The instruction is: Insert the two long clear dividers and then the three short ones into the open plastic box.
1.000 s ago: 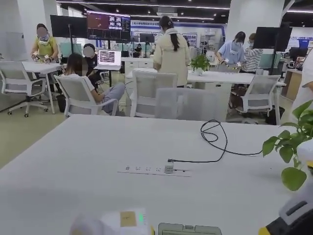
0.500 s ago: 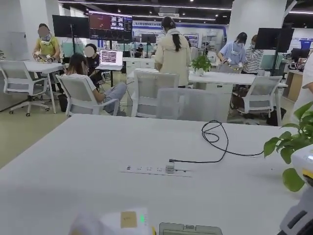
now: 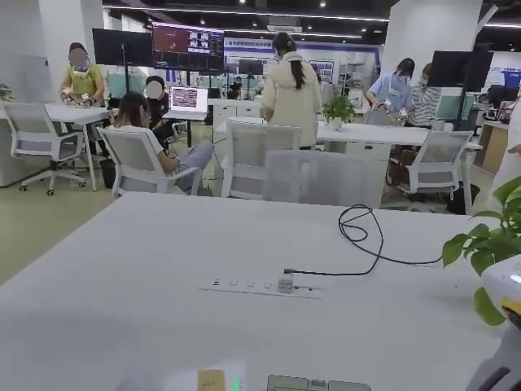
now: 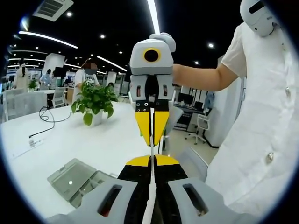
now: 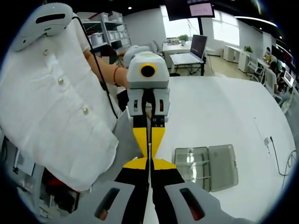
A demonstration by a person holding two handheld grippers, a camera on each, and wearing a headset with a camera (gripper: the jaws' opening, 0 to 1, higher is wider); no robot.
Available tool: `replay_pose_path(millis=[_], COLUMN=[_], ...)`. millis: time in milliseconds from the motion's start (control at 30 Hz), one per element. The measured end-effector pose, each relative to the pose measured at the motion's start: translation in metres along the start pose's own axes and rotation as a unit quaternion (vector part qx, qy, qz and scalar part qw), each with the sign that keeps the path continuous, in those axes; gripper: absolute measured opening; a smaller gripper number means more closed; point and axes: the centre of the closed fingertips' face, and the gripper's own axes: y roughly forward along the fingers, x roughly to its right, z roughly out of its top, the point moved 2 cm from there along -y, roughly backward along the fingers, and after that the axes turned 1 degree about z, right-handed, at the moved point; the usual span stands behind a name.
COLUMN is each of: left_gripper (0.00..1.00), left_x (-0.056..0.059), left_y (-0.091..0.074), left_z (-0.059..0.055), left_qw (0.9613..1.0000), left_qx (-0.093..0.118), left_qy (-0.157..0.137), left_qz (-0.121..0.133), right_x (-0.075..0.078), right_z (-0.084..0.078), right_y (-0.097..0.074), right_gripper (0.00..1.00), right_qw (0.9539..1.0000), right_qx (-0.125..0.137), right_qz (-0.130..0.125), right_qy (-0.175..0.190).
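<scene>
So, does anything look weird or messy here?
Nothing is spilled or broken. One odd thing: the left gripper and the right gripper point straight at each other, almost tip to tip, both shut. They are held up off the table, beside the open box and not over it.

An open-plan office: a long white bench carries a power strip and a loose black cable, with white-framed mesh swivel chairs drawn up at the rows of desks beyond. People sit and stand among an open laptop, large display screens and a potted plant. Strip lights cross a dark ceiling between broad white pillars, and shelves of storage bins stand against a wall.
</scene>
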Motion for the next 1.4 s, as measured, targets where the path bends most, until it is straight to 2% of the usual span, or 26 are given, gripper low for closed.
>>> replay_pose_path(millis=[167,500,800,1100,1267,1400], left_gripper=[0.01,0.1,0.23,0.36,0.44,0.48], left_x=[0.0,-0.004,-0.014,-0.028,-0.034,-0.037], left_y=[-0.001,-0.008,-0.019,-0.033,-0.04,-0.045], left_z=[-0.001,-0.009,-0.019,-0.034,-0.046,-0.053], left_qw=[1.0,0.9996,0.998,0.9941,0.9911,0.9896], left_qx=[-0.001,-0.013,-0.022,-0.042,-0.058,-0.062], left_qy=[0.002,-0.008,-0.019,-0.024,-0.033,-0.04], left_qz=[0.004,0.022,0.056,0.097,0.115,0.123], right_x=[0.002,0.008,0.013,0.023,0.032,0.039], right_z=[0.0,0.002,0.006,0.008,0.006,0.006], right_y=[0.001,-0.001,-0.001,0.001,0.004,0.008], right_gripper=[0.03,0.03,0.03,0.03,0.03,0.03], right_qw=[1.0,0.9999,0.9996,0.999,0.9987,0.9984], right_qx=[0.0,0.006,0.015,0.022,0.024,0.023], right_qz=[-0.001,-0.011,-0.023,-0.038,-0.044,-0.051], right_qy=[0.002,0.002,0.001,0.003,0.005,0.005])
